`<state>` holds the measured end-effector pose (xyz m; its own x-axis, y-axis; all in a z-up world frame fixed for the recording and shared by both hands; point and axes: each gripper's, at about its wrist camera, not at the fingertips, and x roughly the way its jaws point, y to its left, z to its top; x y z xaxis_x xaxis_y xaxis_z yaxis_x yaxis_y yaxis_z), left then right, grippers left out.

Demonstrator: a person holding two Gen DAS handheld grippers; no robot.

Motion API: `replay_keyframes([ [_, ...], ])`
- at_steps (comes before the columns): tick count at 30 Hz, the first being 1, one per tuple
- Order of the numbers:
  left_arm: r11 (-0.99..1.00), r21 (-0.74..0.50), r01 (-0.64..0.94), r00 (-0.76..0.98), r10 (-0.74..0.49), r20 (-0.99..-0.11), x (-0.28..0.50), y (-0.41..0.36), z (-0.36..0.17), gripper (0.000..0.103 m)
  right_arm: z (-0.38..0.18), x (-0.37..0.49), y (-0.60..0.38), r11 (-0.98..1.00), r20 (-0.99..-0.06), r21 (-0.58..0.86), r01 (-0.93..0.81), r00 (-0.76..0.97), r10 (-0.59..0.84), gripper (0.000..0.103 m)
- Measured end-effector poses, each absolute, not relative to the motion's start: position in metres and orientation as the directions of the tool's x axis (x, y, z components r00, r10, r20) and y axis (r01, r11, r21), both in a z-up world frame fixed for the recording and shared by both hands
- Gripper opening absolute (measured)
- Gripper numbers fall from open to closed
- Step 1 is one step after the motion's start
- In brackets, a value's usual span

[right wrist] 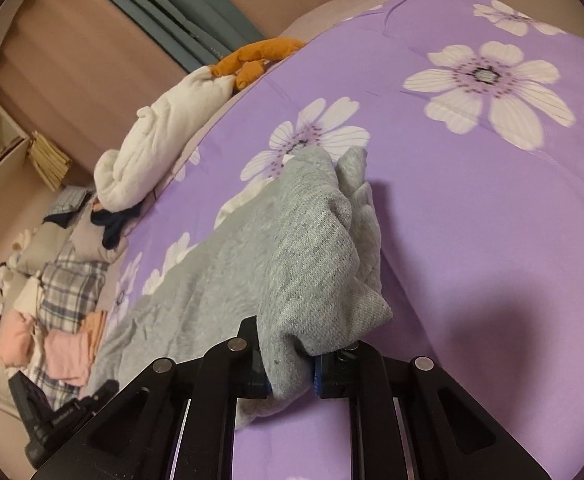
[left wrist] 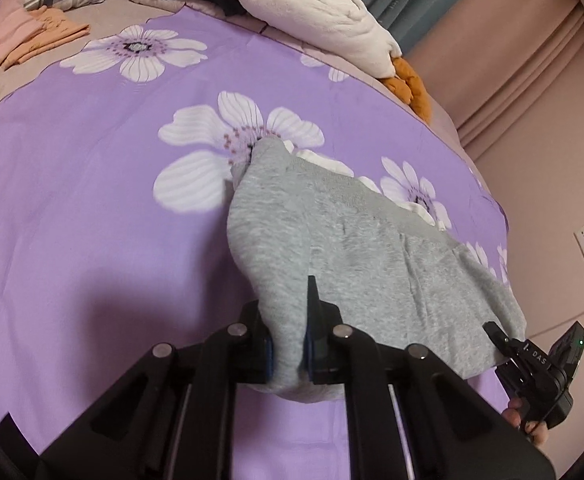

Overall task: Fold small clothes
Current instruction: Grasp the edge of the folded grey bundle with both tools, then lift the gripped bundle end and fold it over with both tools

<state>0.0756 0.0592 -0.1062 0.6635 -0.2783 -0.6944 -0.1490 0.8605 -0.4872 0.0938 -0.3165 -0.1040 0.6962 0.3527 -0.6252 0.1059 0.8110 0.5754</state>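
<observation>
Pinching the soft grey knit garment [left wrist: 372,248] at two near corners, ready to fold.

My left fingers [left wrist: 288,344] and right fingers [right wrist: 290,368] are each clenched on bunched cloth, lifting the near edge; its far edge lies on the purple flowered bedspread [left wrist: 92,200], with open bed beyond for carrying it over.
</observation>
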Motion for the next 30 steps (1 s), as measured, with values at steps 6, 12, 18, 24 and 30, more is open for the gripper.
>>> replay_keyframes([
  [6, 0.882, -0.439, -0.174, 0.634, -0.241, -0.735, 0.053, 0.047, -0.119, 0.011, -0.106, 0.077, -0.315, 0.824, -0.644, 0.552, 0.126, 0.693, 0.326, 0.015],
  [12, 0.897, -0.391, -0.203, 0.596, -0.204, -0.777, 0.053, 0.047, -0.13, 0.017, -0.11, 0.082, -0.312, 0.853, -0.678, 0.5, 0.151, 0.681, 0.277, 0.015],
  [18, 0.905, -0.362, -0.222, 0.578, -0.177, -0.797, 0.05, 0.047, -0.135, 0.024, -0.1, 0.085, -0.294, 0.905, -0.684, 0.396, 0.153, 0.707, 0.18, 0.015],
  [24, 0.916, -0.324, -0.236, 0.582, -0.134, -0.802, 0.041, 0.056, -0.124, 0.046, -0.063, 0.091, -0.261, 0.939, -0.621, 0.344, 0.016, 0.754, 0.214, 0.015],
  [30, 0.912, -0.31, -0.267, 0.612, -0.088, -0.786, 0.031, 0.073, -0.108, 0.064, -0.042, 0.094, -0.206, 0.945, -0.587, 0.277, -0.172, 0.748, 0.308, 0.015],
])
